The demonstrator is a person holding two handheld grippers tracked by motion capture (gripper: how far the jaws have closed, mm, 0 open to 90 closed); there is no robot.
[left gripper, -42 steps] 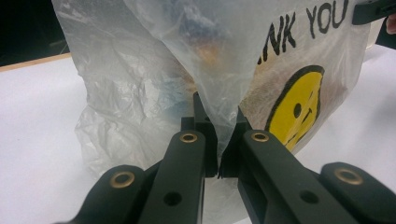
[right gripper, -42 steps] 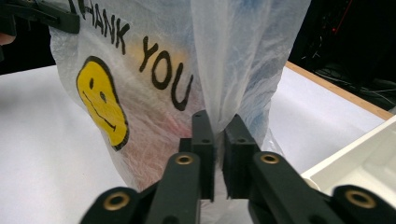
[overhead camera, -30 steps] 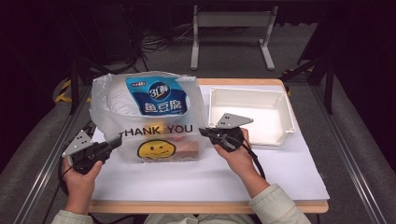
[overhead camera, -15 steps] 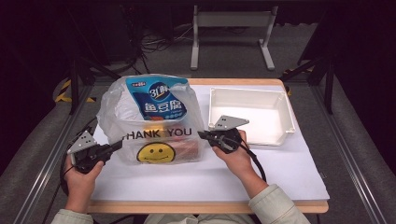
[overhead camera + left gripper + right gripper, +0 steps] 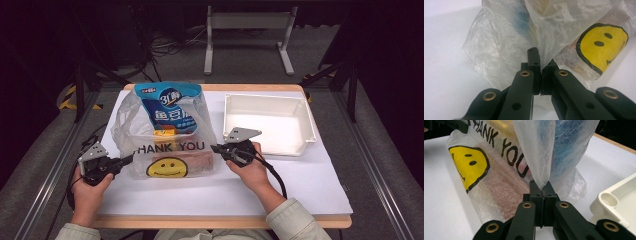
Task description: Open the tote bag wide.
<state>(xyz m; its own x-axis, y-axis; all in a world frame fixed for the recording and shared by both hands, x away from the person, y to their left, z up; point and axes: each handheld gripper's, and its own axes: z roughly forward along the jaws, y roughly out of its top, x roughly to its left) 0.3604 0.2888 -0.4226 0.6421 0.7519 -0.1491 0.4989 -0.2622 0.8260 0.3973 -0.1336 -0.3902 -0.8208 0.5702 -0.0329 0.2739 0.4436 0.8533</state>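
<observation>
A clear plastic bag printed THANK YOU with a yellow smiley stands on the white table. A blue packet stands upright in it and sticks out of the top; a reddish-brown packet lies at the bottom. My left gripper is at the bag's left lower edge, its jaws shut on the bag's film. My right gripper is at the bag's right side, shut on a fold of film that rises from between its jaws.
A white plastic tray sits at the back right, close to my right hand; its corner shows in the right gripper view. White table surface spreads in front. Cables trail from both grippers.
Both grippers have sunk a little toward the table, still holding the bag's sides. The bag's film has come down and drawn in, so the blue packet stands out more.
</observation>
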